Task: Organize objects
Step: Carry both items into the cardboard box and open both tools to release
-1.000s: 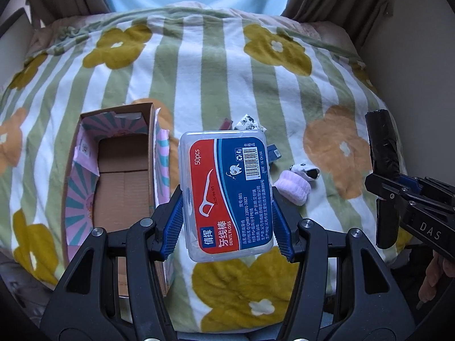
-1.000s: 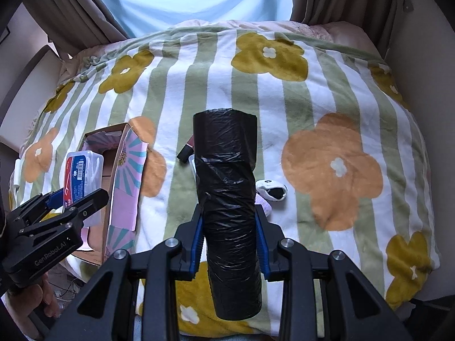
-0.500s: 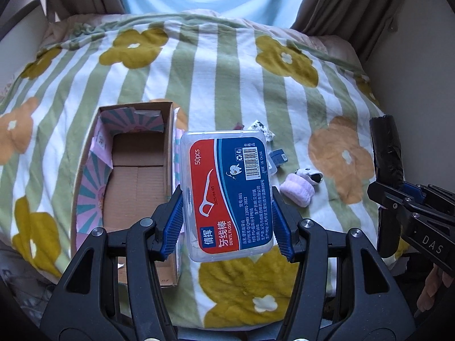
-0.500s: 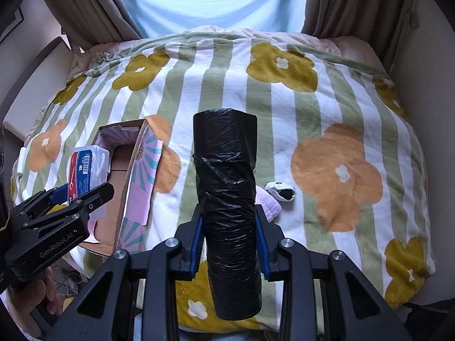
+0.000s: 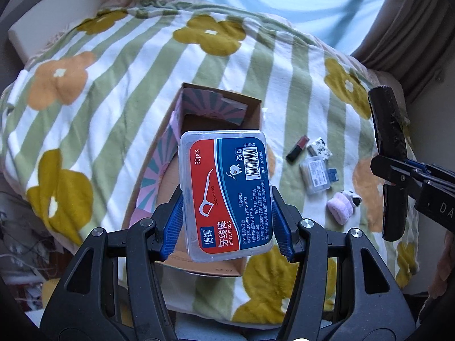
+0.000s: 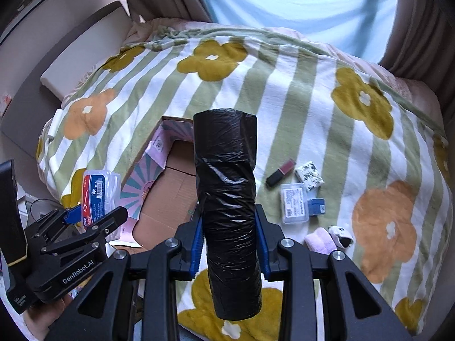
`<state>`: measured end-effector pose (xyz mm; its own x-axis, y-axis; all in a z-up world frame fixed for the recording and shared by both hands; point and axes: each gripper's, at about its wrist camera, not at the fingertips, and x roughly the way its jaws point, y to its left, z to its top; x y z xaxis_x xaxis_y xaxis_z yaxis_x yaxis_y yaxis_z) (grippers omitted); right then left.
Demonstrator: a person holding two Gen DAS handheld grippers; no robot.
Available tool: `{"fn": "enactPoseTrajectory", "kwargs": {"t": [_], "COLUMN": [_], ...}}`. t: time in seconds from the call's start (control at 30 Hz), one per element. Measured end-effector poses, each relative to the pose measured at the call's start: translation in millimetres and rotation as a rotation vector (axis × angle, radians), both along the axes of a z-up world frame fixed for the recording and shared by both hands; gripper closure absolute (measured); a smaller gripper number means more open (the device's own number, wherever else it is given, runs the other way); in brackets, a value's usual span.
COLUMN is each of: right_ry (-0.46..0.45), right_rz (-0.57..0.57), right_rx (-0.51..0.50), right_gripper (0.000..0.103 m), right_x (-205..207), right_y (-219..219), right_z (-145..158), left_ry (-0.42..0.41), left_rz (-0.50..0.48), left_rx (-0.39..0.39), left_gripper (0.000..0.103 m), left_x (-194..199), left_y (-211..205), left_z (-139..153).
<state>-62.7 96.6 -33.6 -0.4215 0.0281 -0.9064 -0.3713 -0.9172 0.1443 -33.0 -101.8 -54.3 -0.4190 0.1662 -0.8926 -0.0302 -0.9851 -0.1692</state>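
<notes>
The left gripper [image 5: 226,213] is clenched on a clear plastic dental floss box with a red and blue label [image 5: 226,194], its blue ribbed pads pressing the box's two long sides near the lower end, so the box stands out along the fingers with its label facing the camera. In the left wrist view the box hangs in front of an open brown cardboard box with pink and teal sunburst-patterned flaps [image 5: 219,105], which lies on a white and green striped blanket with yellow and orange flowers [image 5: 113,85]; the cardboard floor looks bare where it shows. The right gripper [image 6: 230,241] grips a roll of black plastic bags [image 6: 227,199], the pads clamped on its lower half and the roll rising upright between them, slightly bent partway up. From the right wrist view that roll overlaps the right edge of the cardboard box, and the left gripper with its floss box appears at the lower left, with part of a hand below it. On the blanket to the right of the cardboard box lie several small things close together: a dark tube with a reddish end [image 6: 280,173], a white packet with black speckles [image 6: 309,176], a small clear flat case [image 6: 294,203] with a small blue item [image 6: 317,207] just beside it, and a pale pink fluffy piece [image 6: 320,240] touching a small black and white toy [image 6: 341,236].
</notes>
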Motion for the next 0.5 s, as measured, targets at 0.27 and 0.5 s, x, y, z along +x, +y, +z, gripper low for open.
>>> {"fn": "enactPoseTrajectory", "kwargs": {"t": [0.27, 0.5], "right_ry": [-0.071, -0.162], "right_rz": [0.168, 0.272], "right_rx": [-0.044, -0.108], "right_gripper": [0.073, 0.073], "right_x": [-89, -161], "right_y": [-24, -36], "right_z": [-44, -107], "left_ry": [-0.131, -0.252], "left_rz": [0.111, 0.14], "left_rx": [0.001, -0.002], "left_gripper": [0.051, 0.051], "left_x": [-17, -32], "left_y": [-38, -41], "left_z": [-59, -118]}}
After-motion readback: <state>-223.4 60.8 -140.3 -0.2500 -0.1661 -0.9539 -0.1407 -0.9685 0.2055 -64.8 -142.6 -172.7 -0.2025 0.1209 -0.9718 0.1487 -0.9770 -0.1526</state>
